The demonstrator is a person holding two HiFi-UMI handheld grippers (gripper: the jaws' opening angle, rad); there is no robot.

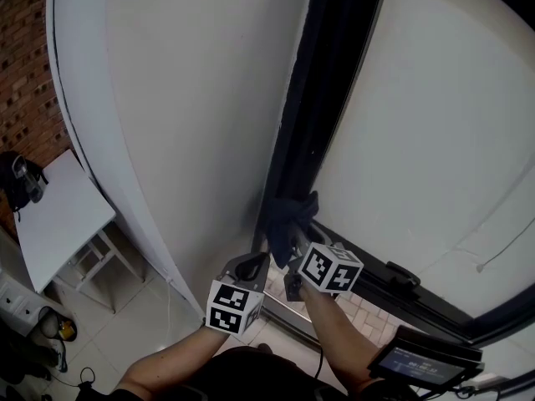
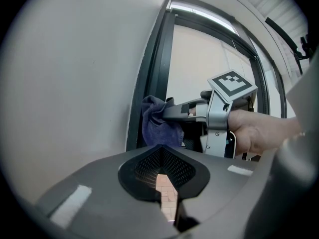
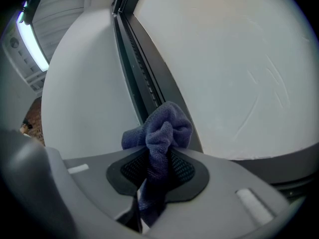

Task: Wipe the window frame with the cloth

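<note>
Gripping a bunched dark-blue cloth (image 3: 164, 128), the right tongs (image 3: 158, 156) are pinching tight on it and holding it against the black window frame (image 1: 322, 98) at centre frame. The cloth's tail is disappearing between the pads. The left tongs (image 2: 160, 153), at lower centre, are sitting nearly together, empty.

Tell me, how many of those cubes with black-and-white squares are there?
2. One marker cube sits on the left gripper, the other cube on the right gripper, which grips the cloth.
</note>
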